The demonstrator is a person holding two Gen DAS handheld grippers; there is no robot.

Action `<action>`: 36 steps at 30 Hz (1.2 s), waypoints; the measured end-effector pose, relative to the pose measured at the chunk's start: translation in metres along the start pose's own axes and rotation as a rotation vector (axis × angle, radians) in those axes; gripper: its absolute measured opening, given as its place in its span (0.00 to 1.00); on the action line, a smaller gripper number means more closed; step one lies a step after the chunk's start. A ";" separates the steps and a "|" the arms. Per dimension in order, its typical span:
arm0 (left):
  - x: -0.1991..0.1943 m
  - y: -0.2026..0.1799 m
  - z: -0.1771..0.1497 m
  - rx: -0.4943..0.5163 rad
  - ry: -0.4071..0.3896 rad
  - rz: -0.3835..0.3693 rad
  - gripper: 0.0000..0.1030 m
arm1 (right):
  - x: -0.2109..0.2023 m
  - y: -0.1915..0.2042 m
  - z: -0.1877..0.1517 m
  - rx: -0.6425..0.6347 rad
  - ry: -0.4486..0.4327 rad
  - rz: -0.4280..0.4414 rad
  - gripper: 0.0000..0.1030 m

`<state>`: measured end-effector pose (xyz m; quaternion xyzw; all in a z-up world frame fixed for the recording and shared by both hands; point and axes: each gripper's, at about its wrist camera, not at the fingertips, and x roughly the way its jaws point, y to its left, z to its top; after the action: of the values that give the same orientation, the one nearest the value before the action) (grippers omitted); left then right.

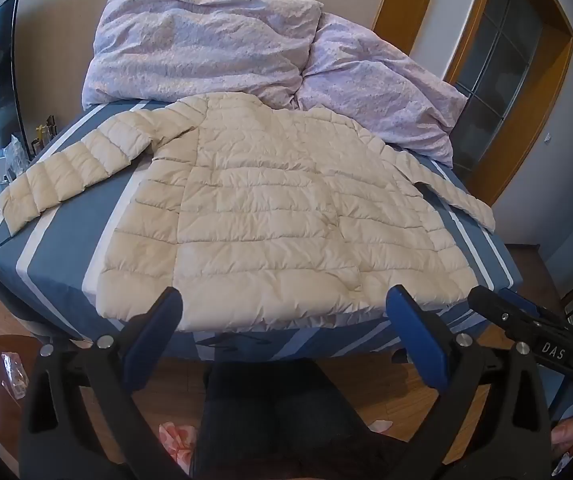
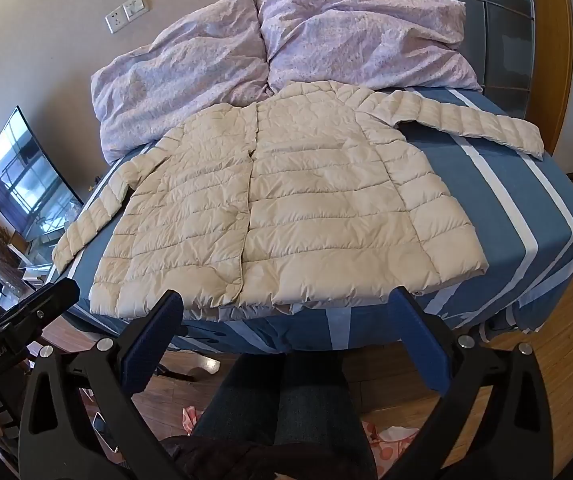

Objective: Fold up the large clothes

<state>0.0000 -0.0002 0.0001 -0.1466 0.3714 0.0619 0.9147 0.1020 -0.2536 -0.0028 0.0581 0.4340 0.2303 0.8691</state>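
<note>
A cream quilted puffer jacket lies flat, front up and buttoned, on the blue-and-white striped bed, both sleeves spread out to the sides. It also shows in the right wrist view. My left gripper is open and empty, hovering just off the jacket's hem at the bed's near edge. My right gripper is open and empty at the same hem. The right gripper also shows at the right edge of the left wrist view.
A crumpled lilac duvet lies piled at the bed's far end, touching the jacket's collar. A TV stands to the left, a wooden door frame to the right. The person's legs and wooden floor lie below.
</note>
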 end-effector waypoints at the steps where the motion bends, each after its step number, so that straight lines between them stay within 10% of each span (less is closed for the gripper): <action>1: 0.000 0.000 0.000 0.000 0.000 -0.001 0.98 | 0.000 0.000 0.000 0.000 -0.001 0.000 0.99; 36: 0.000 0.000 0.000 -0.006 0.002 -0.004 0.98 | 0.002 0.000 -0.001 -0.002 0.003 -0.005 0.99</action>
<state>0.0004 -0.0002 0.0001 -0.1501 0.3717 0.0609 0.9141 0.1023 -0.2533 -0.0050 0.0557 0.4351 0.2289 0.8690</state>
